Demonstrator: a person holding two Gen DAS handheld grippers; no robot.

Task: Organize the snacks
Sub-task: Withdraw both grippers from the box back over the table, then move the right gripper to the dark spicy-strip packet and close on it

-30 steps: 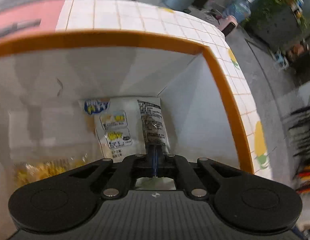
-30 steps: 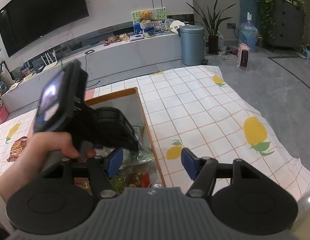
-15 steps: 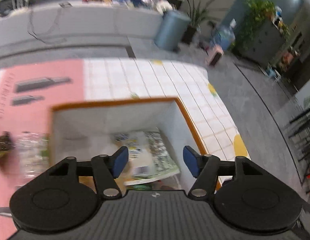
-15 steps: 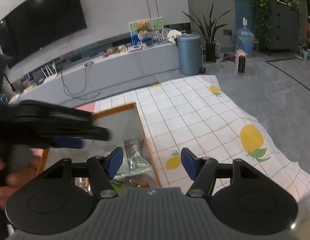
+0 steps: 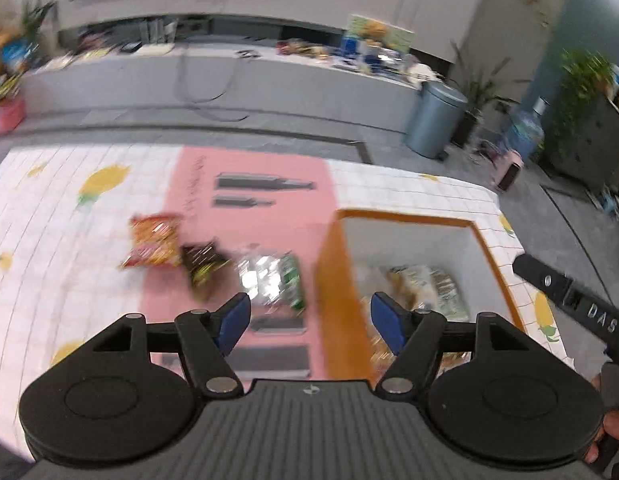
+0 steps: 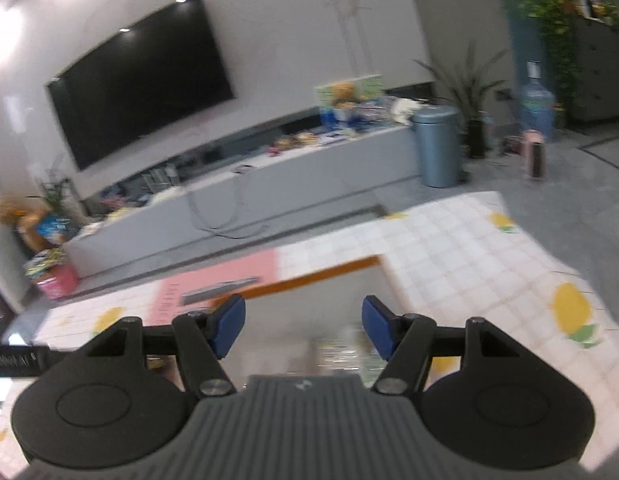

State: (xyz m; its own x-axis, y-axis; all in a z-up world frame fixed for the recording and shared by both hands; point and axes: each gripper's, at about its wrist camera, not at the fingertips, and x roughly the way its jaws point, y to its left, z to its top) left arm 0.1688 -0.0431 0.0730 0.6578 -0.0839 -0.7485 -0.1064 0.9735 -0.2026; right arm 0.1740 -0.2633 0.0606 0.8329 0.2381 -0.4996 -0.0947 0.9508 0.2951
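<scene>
Both tongs hold nothing — the left gripper (image 5: 311, 318) gapes wide, having just sprung open, and the right gripper (image 6: 303, 328) stands well apart. Beyond the left one's blue pads (image 5: 233, 318): loose snack packets (image 5: 213, 264) on the left, the orange-rimmed box (image 5: 333, 280) with packets inside on the right.

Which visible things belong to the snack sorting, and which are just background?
Job:
- orange-rimmed box
- snack packets inside
- red packet
- dark packet
- silver-green packet

Background:
- pink mat
- bin
- TV
- water jug
</scene>
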